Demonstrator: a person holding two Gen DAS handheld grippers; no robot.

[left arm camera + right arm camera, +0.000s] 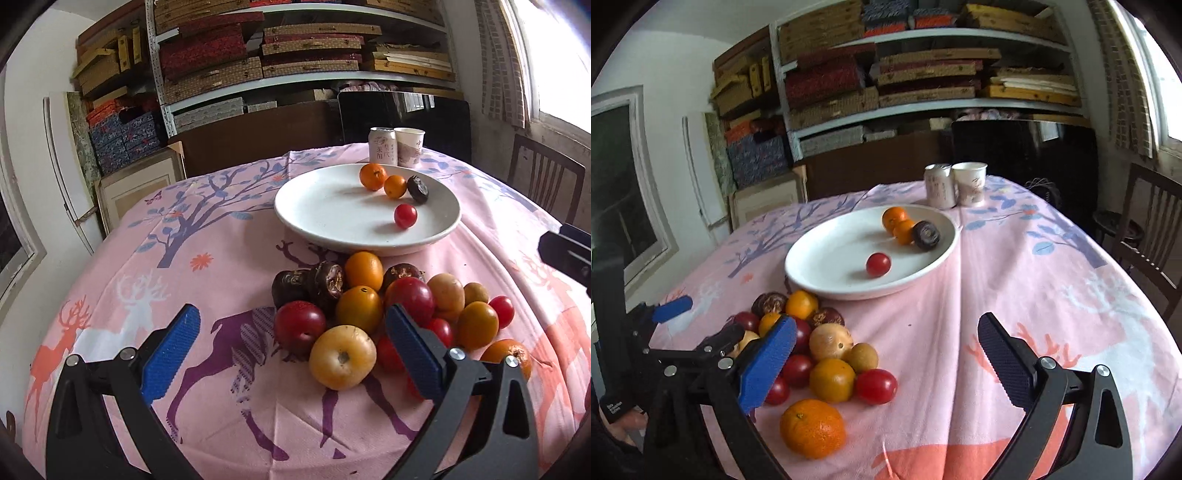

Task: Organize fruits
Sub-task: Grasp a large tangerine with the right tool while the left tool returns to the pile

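A white plate [295, 218] [820, 266] on the pink deer tablecloth holds two small oranges [373, 176], a dark chestnut-like fruit [418, 189] and a cherry tomato [405, 216]. In front of it lies a pile of fruit [364, 295] [831, 343]: several oranges, red plums, tomatoes, yellow fruits and dark ones. My left gripper [293, 314] is open just before the pile, with a yellow fruit [341, 356] and a red plum [299, 325] in line between its fingers, untouched. My right gripper [886, 321] is open to the pile's right, over bare cloth. A big orange [812, 428] lies nearest.
A drink can [382, 146] and a paper cup [409, 146] stand at the table's far edge behind the plate. A wooden chair [1145, 229] is at the right. Shelves of stacked boxes [258, 55] fill the back wall. Bare cloth [1034, 277] lies right of the plate.
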